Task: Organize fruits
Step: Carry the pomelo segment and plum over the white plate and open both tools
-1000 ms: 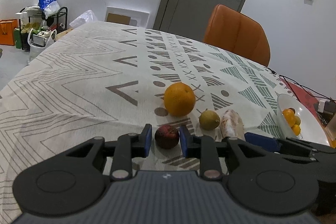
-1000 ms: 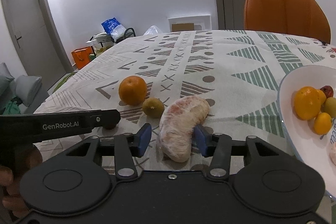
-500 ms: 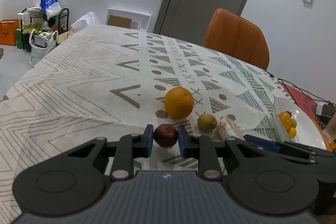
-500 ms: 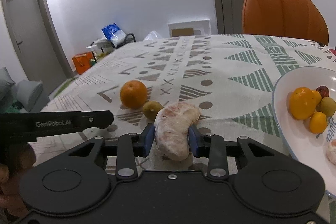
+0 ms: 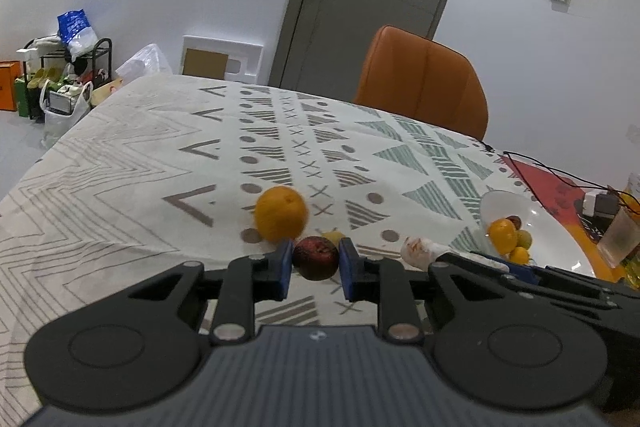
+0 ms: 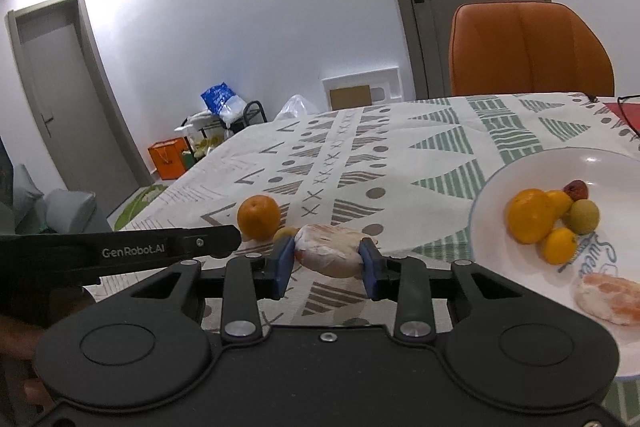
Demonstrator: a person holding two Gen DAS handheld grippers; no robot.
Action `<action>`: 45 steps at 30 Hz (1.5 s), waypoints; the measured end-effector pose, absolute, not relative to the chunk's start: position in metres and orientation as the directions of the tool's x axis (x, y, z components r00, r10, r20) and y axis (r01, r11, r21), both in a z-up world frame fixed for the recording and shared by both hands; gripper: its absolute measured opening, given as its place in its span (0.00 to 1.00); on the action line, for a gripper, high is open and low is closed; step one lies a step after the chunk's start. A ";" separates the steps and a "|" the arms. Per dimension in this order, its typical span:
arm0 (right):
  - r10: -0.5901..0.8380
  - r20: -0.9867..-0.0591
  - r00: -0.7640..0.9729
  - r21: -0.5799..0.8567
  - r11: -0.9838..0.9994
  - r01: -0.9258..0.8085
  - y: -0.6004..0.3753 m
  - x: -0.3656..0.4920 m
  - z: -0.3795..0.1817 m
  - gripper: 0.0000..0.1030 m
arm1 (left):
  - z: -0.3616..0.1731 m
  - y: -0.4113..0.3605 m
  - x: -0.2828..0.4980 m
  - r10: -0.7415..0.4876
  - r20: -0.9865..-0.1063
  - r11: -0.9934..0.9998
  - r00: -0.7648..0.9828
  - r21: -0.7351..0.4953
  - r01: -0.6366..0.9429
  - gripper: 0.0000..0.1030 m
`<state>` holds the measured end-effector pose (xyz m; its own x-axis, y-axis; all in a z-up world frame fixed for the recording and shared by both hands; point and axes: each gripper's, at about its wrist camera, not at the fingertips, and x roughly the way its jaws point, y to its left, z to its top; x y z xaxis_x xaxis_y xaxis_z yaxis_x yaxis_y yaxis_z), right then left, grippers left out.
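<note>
Between both pairs of fingers, fruit is gripped and carried clear of the tablecloth (image 5: 120, 195).

A slip is judged the main risk: the dark red fruit (image 5: 315, 257) is round and pinched only at its sides by the left gripper (image 5: 314, 269), so a jolt could roll it out; the wrapped peeled segment (image 6: 330, 251) in the right gripper (image 6: 327, 269) is soft and film-covered, so it could be squashed or slide free before the white plate (image 6: 500, 179), off to the right of the fingers, is reached. The left blue pads (image 5: 283, 267) are nearly closed on the small fruit. The right jaws have just been closing and are now pressed on the segment's two ends. An orange (image 5: 281, 213) and a small greenish fruit (image 6: 285, 233) are left just beyond the fingertips.
</note>
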<state>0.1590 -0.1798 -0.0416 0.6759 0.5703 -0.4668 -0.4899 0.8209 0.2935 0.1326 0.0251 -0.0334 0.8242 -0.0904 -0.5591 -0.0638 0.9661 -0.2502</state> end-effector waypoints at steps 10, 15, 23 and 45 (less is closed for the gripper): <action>0.576 -0.393 0.717 0.336 0.815 -0.471 -0.219 0.155 -0.031 0.32 | -0.018 -0.008 0.133 -0.094 -0.535 0.977 0.840 -0.210 -0.025 0.22; 0.558 -0.376 0.739 0.346 0.825 -0.447 -0.240 0.156 -0.030 0.32 | -0.016 -0.024 0.139 -0.109 -0.531 0.978 0.840 -0.206 -0.004 0.22; 0.503 -0.376 0.778 0.358 0.853 -0.379 -0.275 0.164 -0.035 0.32 | -0.015 -0.050 0.151 -0.151 -0.531 0.978 0.834 -0.200 0.049 0.22; 0.349 -0.426 0.835 0.347 0.915 -0.206 -0.349 0.168 -0.054 0.32 | -0.021 -0.111 0.171 -0.231 -0.553 0.971 0.801 -0.185 0.153 0.22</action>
